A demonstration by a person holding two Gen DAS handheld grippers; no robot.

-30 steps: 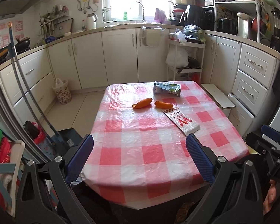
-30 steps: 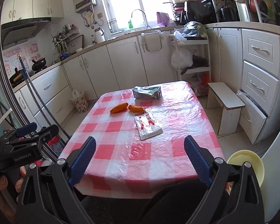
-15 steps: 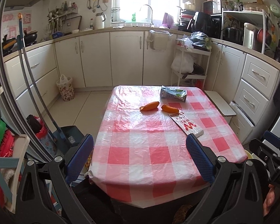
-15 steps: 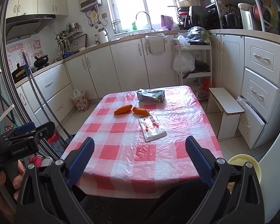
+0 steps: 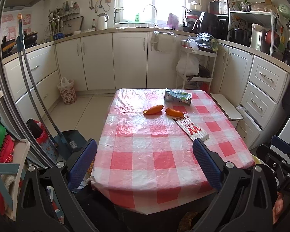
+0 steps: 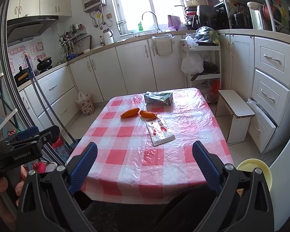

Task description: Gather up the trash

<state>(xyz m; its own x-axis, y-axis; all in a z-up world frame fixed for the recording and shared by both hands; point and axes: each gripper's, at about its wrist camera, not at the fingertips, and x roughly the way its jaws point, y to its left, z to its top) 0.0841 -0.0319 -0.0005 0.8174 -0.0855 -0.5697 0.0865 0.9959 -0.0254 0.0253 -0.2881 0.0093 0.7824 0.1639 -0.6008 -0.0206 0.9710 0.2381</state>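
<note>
On the red-and-white checked table lie two orange peel pieces, a flat white-and-red wrapper and a crushed green-and-white carton at the far end. My left gripper stands open above the near table edge, empty. My right gripper is open too, over the near edge, nothing between its fingers. All trash lies well ahead of both grippers.
A yellow bowl-like bin sits low at the table's right. A broom and dustpan lean at the left. A small white stool stands right of the table. A floral bag is on the floor by the cabinets.
Both grippers have drawn back and tilted up, so the table appears smaller and farther and more of the kitchen shows. The trash items have not moved. Both grippers stay open.
</note>
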